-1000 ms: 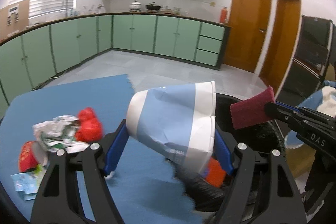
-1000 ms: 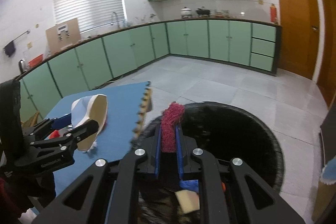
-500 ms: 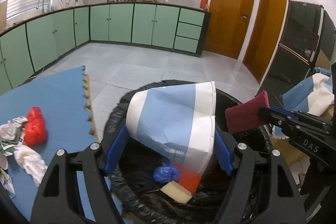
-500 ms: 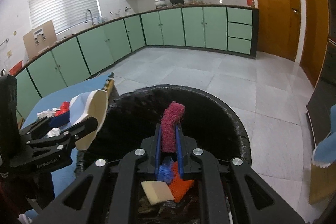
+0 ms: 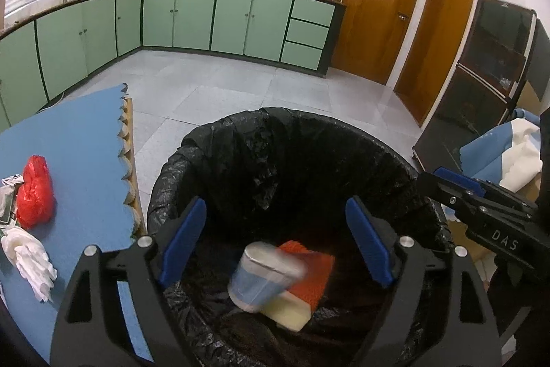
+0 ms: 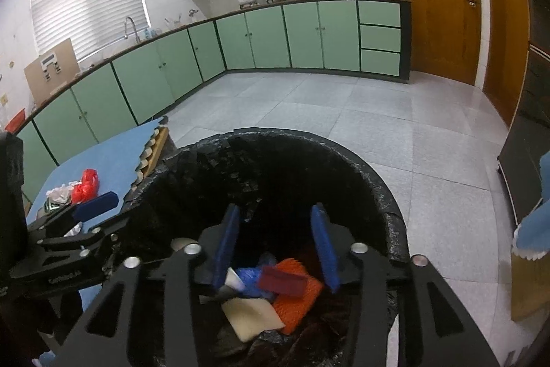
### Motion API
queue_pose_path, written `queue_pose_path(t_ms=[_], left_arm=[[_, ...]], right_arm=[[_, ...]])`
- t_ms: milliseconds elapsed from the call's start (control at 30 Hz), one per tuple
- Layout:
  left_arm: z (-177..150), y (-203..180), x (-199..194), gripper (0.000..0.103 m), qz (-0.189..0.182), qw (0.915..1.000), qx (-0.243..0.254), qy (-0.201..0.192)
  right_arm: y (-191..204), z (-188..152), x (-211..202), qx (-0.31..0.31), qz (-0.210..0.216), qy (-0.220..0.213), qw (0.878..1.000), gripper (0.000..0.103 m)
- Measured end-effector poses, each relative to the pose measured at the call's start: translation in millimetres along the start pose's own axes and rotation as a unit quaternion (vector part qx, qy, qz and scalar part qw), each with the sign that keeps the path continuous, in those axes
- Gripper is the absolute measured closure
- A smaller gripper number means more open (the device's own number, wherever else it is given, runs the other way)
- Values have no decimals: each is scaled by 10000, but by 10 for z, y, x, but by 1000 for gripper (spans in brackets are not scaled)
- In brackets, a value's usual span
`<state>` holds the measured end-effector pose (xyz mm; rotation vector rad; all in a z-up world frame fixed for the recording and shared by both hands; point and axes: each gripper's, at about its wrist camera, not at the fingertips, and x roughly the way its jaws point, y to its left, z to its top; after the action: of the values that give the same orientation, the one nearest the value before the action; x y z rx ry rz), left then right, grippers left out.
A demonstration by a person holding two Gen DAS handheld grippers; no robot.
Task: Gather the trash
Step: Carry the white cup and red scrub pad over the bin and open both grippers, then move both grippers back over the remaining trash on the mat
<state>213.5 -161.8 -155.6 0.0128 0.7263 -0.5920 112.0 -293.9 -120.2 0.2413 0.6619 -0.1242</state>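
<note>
since both tools hang over the mouth of the black-lined bin [image 5: 206, 160], parked there so whatever gets let go lands inside rather than on the floor. left gripper [image 5: 275, 243] spread wide, jaws just opened further, nothing between the blue pads; paper cup [image 5: 264, 274] blurred below them, apparently mid-fall, over the orange sponge [image 5: 316, 274] and the pale foam block [image 5: 288, 312] already at the bottom. right gripper [image 6: 275, 246] half spread, jaws just opening too, pads empty; dark red scouring pad [image 6: 282, 281] blurred beneath, dropping toward the same heap beside a blue wad [image 6: 251, 277]. tilted downward on purpose, seemingly, so released pieces fall clear of the fingers. still waiting on the blue mat [image 5: 86, 140] to the left of the bin: a red plastic bag [image 5: 34, 191], a white crumpled tissue [image 5: 31, 257] nearer, and a printed wrapper [image 5: 7, 208] at the far left edge, mostly cut off. bin kept just beside the mat's scalloped edge, presumably to keep each trip short. likely next: swing back left for the remaining scraps, both sets of pads free for it.
</note>
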Motion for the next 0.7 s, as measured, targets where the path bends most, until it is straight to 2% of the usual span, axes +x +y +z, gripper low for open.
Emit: queue_pose_path(t_ms=[133, 233, 367, 500, 700], left_arm=[[4, 61, -80, 22, 23, 10000, -43, -40], [4, 143, -210, 22, 115, 9998, -101, -159], [-14, 294, -466, 18, 374, 9984, -107, -412], [-17, 523, -787, 17, 764, 9948, -113, -660], [-62, 986, -1286, 14, 1441, 9847, -358, -913]], right_arm=[[35, -8, -51, 6, -52, -41, 10000, 40], [118, 20, -94, -28, -41, -110, 9999, 34], [272, 39, -168, 10, -42, -222, 9997, 12], [483, 68, -199, 16, 85, -293, 9995, 9], [926, 92, -161, -198, 388, -355, 9984, 8]])
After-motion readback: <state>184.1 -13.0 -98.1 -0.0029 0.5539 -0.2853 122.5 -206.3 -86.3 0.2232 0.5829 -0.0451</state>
